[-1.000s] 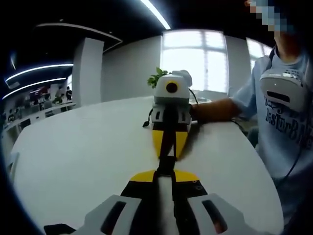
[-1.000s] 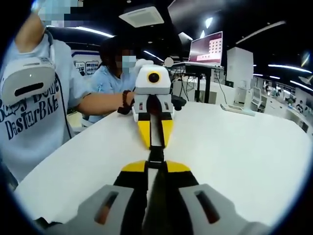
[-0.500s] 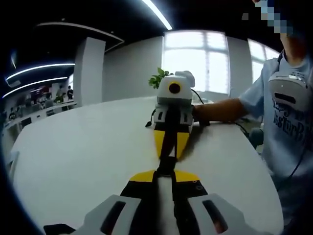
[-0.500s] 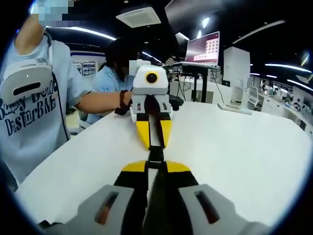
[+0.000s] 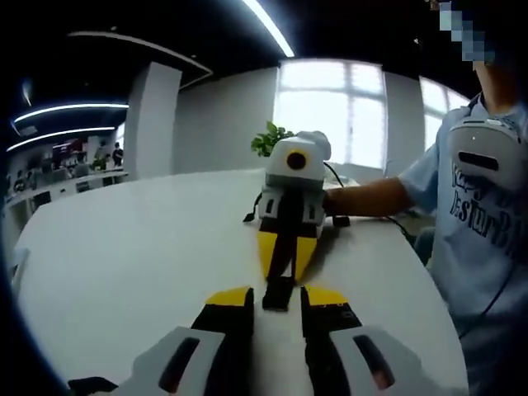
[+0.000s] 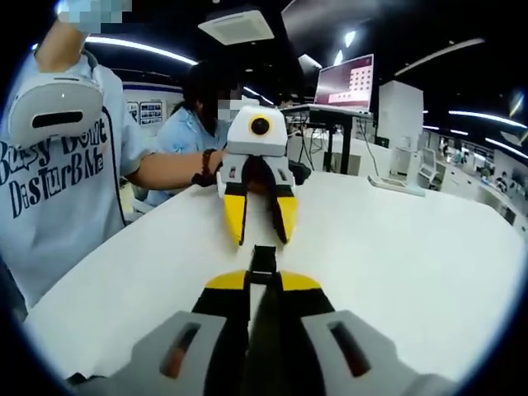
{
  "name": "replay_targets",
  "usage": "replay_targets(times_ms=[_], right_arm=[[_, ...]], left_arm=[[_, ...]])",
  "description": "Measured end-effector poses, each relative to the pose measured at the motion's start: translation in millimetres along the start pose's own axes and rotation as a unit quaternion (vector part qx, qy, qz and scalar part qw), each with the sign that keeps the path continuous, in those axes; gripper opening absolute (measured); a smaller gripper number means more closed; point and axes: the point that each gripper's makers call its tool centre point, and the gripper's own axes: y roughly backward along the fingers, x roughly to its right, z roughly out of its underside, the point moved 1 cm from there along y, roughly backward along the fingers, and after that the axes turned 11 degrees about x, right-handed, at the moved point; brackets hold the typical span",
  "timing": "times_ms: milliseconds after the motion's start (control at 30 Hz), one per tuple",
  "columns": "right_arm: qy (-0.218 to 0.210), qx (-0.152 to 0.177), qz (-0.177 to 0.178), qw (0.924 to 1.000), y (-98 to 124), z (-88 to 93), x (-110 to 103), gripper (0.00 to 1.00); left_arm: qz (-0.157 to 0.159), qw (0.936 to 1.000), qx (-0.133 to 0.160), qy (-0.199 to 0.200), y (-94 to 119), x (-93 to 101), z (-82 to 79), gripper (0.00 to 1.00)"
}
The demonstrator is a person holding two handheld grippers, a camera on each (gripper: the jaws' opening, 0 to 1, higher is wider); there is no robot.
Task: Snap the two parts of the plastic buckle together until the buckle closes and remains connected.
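Looks snapped already: left gripper [image 5: 276,301] spread off the buckle [image 6: 262,262], right gripper [image 6: 262,280] clamped on it, next just set down.

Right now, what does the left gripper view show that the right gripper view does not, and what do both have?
Left gripper view: a bright window, a green plant and a white pillar behind the table.

Right gripper view: a lit monitor, a ceiling unit and a seated second person.

Both: the white table, the person in the light blue shirt, and the black buckle held in the shut jaws of the right gripper, with the left gripper facing it, jaws apart.
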Motion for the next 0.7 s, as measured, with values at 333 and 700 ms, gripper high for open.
replay_targets(times_ms=[333,700], right_arm=[[0.001,-0.013,0.011,0.9999,5.4,-3.2,7.0,0.12],[-0.015,-0.046,0.031,0.9983,26.5,6.5,31.6,0.12]], left_arm=[[-0.034,0.9981,0.05,-0.011,0.8,-8.4,-21.2,0.36],[-0.037,0.9972,0.065,0.01,-3.2,-9.4,-25.3,0.51]])
